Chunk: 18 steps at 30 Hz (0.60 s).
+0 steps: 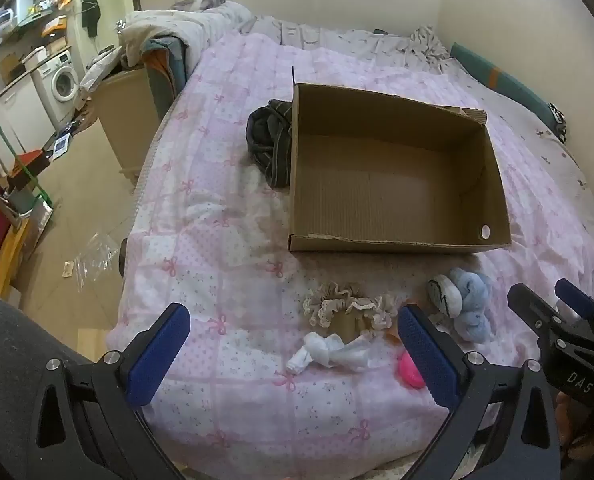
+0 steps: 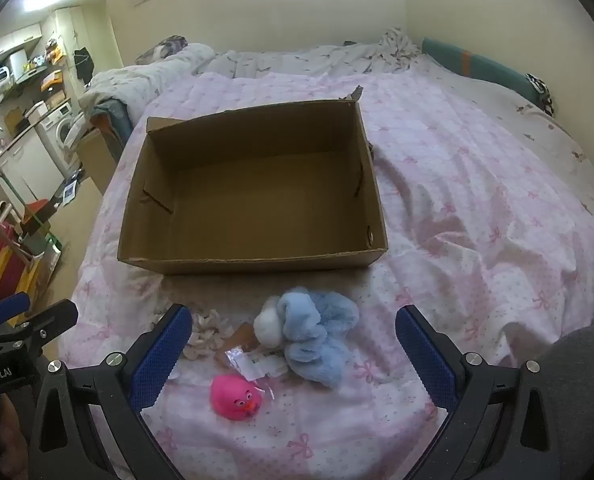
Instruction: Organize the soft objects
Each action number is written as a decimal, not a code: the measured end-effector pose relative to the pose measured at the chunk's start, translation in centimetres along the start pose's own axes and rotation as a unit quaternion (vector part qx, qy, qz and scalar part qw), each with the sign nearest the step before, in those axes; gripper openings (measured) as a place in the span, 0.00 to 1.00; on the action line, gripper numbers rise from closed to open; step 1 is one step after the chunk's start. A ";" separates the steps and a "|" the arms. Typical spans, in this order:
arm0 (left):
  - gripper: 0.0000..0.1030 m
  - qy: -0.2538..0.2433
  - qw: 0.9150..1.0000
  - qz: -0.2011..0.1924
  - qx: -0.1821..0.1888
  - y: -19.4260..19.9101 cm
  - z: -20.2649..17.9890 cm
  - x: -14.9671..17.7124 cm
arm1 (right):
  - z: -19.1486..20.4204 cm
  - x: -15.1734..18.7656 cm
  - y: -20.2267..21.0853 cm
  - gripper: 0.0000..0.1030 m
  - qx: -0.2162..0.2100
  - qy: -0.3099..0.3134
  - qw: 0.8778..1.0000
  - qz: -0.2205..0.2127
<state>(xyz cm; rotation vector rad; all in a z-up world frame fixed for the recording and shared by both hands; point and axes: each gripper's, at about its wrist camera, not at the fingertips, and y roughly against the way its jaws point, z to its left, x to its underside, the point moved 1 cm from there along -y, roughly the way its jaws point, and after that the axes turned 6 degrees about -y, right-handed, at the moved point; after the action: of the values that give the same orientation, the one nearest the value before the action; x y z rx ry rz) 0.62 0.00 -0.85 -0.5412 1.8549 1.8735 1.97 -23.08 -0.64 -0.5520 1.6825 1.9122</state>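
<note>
Both sets of jaws spread wide and gripping nothing, hovering low over the near edge of the bed [image 1: 225, 216]. Left gripper [image 1: 293, 352] aimed at the white knotted sock [image 1: 325, 354] and the frilly beige scrunchie [image 1: 349, 308] just beyond it; right gripper [image 2: 289, 354] framing the fluffy blue plush [image 2: 317, 336], with a tagged plastic packet [image 2: 253, 362] touching it and the pink rubber duck [image 2: 237, 396] nearest the camera. Held side by side, roughly level, tilted down toward the quilt, probably so each can drop onto its own item without crossing the other. Small items clustered together in front of the cardboard box [image 1: 397, 246], apparently staged for a short carry. Box open-topped and holding nothing so far, so sorting judged barely begun. Dark bundled garment [image 1: 271, 140] pressed against the box's left wall, well apart from both grippers. Soft pieces likely to squash under a pinch.
</note>
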 end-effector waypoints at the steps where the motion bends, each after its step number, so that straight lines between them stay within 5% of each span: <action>1: 1.00 0.001 1.000 -0.004 0.000 0.0 0.0 0.0 | 0.0 0.0 0.0 1.00 0.001 0.001 1.000 -0.001; 18: 1.00 0.003 1.000 -0.003 -0.001 0.1 0.2 0.0 | 0.1 0.0 -0.1 1.00 0.000 0.001 1.000 -0.002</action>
<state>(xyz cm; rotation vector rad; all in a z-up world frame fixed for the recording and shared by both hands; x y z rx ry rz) 0.56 0.15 -0.74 -0.5515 1.8541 1.8715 2.02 -23.00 -0.69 -0.5566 1.6801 1.9102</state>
